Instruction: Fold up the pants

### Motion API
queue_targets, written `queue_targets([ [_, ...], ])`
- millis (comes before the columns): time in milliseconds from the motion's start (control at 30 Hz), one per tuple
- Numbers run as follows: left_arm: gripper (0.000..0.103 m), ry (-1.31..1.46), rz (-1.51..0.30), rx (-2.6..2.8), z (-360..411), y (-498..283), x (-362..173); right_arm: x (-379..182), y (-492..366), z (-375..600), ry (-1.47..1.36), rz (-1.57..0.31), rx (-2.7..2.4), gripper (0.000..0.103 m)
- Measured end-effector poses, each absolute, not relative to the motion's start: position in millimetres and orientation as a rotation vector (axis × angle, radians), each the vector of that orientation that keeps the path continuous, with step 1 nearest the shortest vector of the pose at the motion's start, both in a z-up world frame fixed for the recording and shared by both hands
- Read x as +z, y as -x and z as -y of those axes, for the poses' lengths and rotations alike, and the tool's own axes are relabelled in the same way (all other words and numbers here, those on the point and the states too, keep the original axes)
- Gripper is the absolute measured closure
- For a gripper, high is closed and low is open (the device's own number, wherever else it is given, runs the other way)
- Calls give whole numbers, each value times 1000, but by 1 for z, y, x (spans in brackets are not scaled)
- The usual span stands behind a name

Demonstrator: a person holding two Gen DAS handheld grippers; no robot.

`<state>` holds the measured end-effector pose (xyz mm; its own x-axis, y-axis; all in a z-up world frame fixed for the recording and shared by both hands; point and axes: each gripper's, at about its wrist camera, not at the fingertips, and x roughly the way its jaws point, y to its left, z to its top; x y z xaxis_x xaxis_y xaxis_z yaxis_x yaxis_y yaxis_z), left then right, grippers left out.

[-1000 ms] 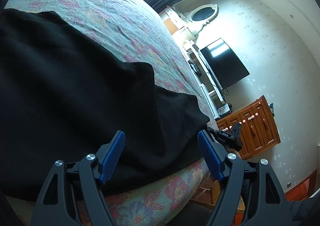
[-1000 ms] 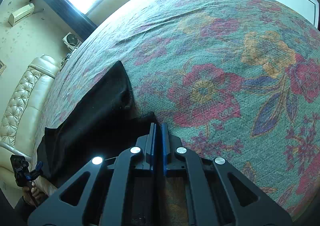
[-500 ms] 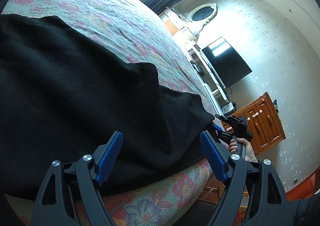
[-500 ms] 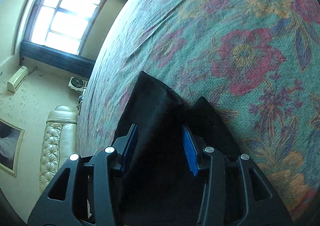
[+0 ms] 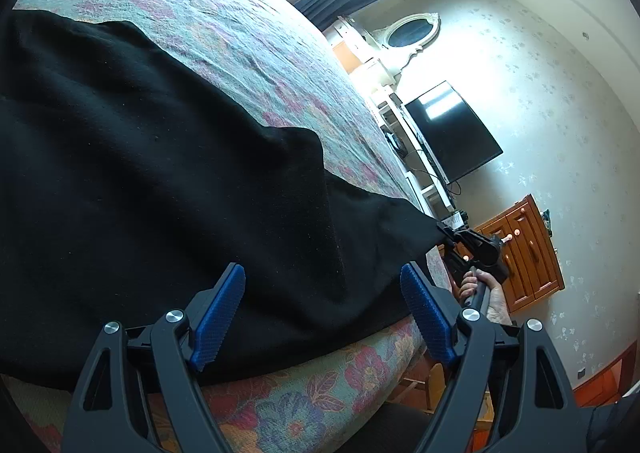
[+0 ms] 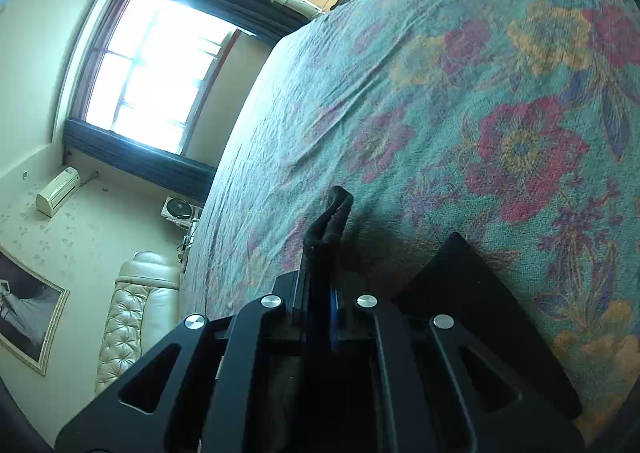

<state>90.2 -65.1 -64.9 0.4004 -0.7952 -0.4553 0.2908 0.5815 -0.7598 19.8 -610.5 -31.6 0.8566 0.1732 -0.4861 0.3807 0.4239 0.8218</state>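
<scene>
Floral bedspread (image 5: 248, 37) in green and pink covers the bed in the left wrist view, with a dark television (image 5: 452, 137) on the far wall and a wooden cabinet (image 5: 528, 253) beside it. Black pants (image 5: 152, 173) lie spread across the near part of the bed, one layer folded over another and reaching the mattress edge. The left gripper (image 5: 322, 313) hovers just above the fabric with its blue-padded fingers (image 5: 218, 317) spread wide, gripping nothing. At the pants' far corner the right gripper (image 5: 466, 239) shows, a hand (image 5: 486, 293) on its handle. From the right wrist view, the same bedspread (image 6: 440, 93) fills the frame below a bright window (image 6: 156, 69) and a cream tufted sofa (image 6: 132, 313). The right gripper (image 6: 322, 293) has its fingers pressed narrow on a pinch of the pants (image 6: 332, 217), which sticks up past the tips; another black corner lies flat to the right.
</scene>
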Motion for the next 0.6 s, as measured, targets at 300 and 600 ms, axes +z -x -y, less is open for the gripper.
queue_targets([
  [300, 24, 647, -918, -764, 67, -89, -67, -17, 57, 612, -1150, -582, -252, 96],
  [600, 24, 642, -923, -770, 63, -89, -65, -66, 116, 598, -1296, -496, -317, 56],
])
